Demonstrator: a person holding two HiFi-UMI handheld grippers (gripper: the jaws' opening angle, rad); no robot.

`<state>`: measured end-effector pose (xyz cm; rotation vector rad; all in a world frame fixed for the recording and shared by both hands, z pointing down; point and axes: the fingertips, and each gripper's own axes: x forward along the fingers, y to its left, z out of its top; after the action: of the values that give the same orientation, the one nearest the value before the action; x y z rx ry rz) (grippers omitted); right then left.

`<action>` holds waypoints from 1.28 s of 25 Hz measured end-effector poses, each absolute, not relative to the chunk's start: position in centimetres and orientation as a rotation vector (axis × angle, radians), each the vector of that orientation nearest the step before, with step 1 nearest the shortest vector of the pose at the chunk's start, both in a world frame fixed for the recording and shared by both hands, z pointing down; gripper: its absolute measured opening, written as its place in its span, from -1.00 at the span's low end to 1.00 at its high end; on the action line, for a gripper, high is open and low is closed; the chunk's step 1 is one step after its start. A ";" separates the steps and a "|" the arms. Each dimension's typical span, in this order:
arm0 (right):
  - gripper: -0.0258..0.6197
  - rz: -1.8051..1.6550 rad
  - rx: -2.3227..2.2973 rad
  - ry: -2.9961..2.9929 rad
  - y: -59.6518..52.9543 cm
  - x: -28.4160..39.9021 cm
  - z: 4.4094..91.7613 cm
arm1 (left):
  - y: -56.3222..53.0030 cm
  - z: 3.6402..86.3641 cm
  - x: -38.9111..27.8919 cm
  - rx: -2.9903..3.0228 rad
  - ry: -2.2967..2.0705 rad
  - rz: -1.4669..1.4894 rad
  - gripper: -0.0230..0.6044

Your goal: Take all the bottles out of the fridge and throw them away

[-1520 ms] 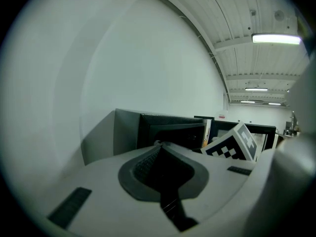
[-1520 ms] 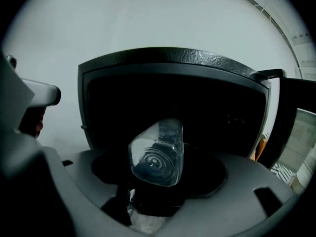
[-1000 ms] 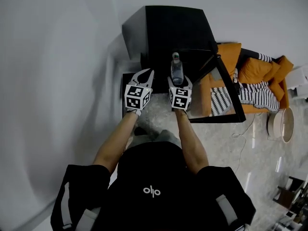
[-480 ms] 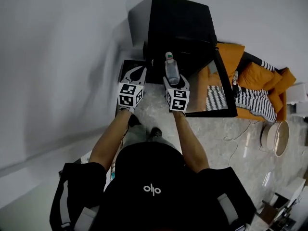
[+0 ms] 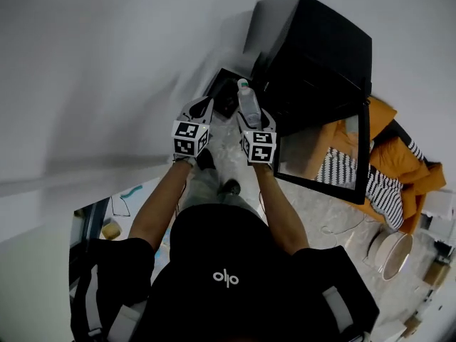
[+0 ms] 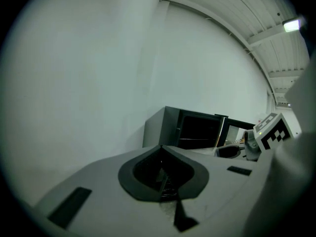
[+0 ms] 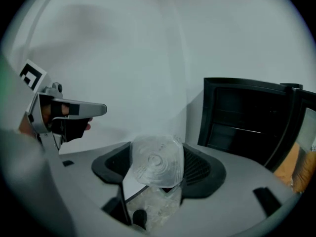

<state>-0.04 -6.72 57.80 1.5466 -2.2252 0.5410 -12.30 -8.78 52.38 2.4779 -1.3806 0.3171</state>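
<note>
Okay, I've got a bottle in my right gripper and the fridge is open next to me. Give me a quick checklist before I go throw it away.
1. Grip on the bottle: ok. The right gripper has its jaws closed on the clear body, cap pointing away.
2. Left gripper free: ok. The jaws are together with nothing between them.
3. Fridge access for the next bottle: ok. The glass door stands open.
4. More bottles left inside: cannot tell. The interior shows only dark.
5. Bin located: cannot tell. A dark box sits on the floor beside the fridge, but nothing shows it is a bin.
</note>
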 end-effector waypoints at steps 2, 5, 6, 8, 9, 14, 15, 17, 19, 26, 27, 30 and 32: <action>0.05 0.549 1.496 -2.222 -7.7 -1.6 59.0 | -9.6 53.2 -14.2 2.444 -1.405 0.316 -0.90; 0.05 0.580 1.442 -2.194 -9.6 -3.1 61.4 | -11.1 55.0 -16.6 2.396 -1.410 0.322 -0.90; 0.05 0.594 1.431 -2.182 -10.4 -3.4 62.3 | -11.7 55.8 -17.1 2.387 -1.402 0.328 -0.90; 0.05 0.616 1.416 -2.162 -12.3 -3.8 64.3 | -13.4 57.4 -17.7 2.378 -1.379 0.341 -0.90; 0.05 0.624 1.410 -2.151 -13.2 -4.0 65.4 | -14.2 58.3 -17.9 2.375 -1.366 0.348 -0.90; 0.05 0.687 1.398 -2.085 -17.3 -3.7 71.6 | -18.1 63.1 -17.8 2.367 -1.311 0.373 -0.90; 0.05 0.703 1.394 -2.071 -18.0 -3.5 73.0 | -18.8 64.1 -17.5 2.364 -1.302 0.383 -0.90; 0.05 0.734 1.380 -2.044 -18.9 -3.2 75.9 | -19.8 66.3 -16.9 2.354 -1.279 0.403 -0.90; 0.05 0.765 1.360 -2.018 -19.7 -3.2 79.1 | -20.8 68.9 -16.3 2.337 -1.253 0.424 -0.90; 0.05 0.836 1.277 -1.965 -23.8 -3.4 89.4 | -24.8 77.8 -14.5 2.278 -1.202 0.491 -0.90; 0.05 0.843 1.263 -1.958 -24.4 -3.4 90.7 | -25.2 78.7 -14.3 2.268 -1.200 0.495 -0.90; 0.05 0.857 1.223 -1.942 -26.1 -3.7 94.0 | -25.8 80.5 -14.0 2.250 -1.197 0.506 -0.90; 0.05 0.866 1.206 -1.934 -27.2 -4.0 95.4 | -26.3 81.0 -14.0 2.237 -1.206 0.505 -0.90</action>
<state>-3.99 -27.22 95.43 1.2057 -1.9341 0.8658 -14.01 -26.31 81.02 2.2370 -1.2056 0.5051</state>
